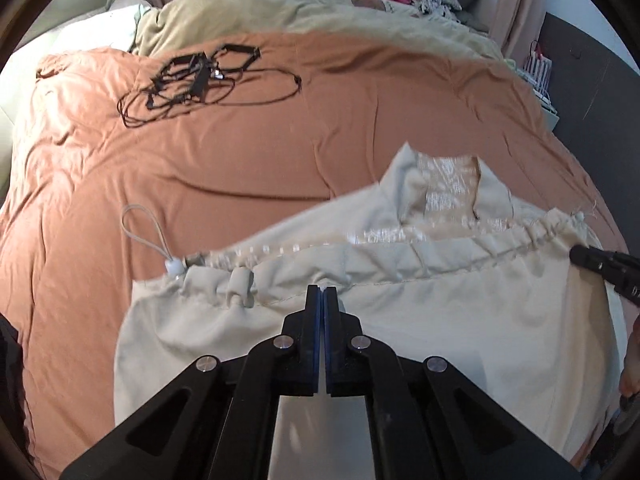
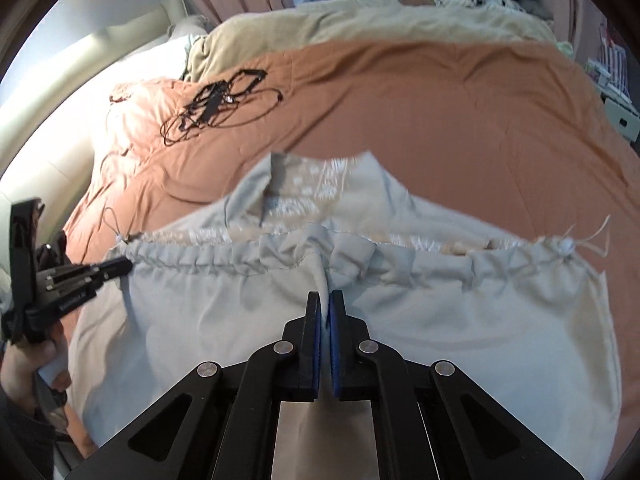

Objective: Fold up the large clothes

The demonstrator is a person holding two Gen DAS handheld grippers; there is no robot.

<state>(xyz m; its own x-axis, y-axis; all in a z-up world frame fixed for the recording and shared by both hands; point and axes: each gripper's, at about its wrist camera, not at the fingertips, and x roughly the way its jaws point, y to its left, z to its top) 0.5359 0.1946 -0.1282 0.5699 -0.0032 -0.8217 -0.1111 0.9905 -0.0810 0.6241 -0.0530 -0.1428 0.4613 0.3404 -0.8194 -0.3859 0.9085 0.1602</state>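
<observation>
A pale garment is seen lifted over the near part of an orange bedspread, its drawstring hem uppermost and its collar hanging beyond. In the left wrist view the left gripper is pressed shut on the hem fabric; the right gripper is seen only as a tip at the hem's right end, and a cord loop with a white toggle shows at the left end. In the right wrist view the right gripper is nearly closed on a fold of fabric, and the left gripper with its hand is shown whole at the hem's left end. Black cables lie far left, well apart; open bedspread lies beyond the collar up to a beige blanket.
</observation>
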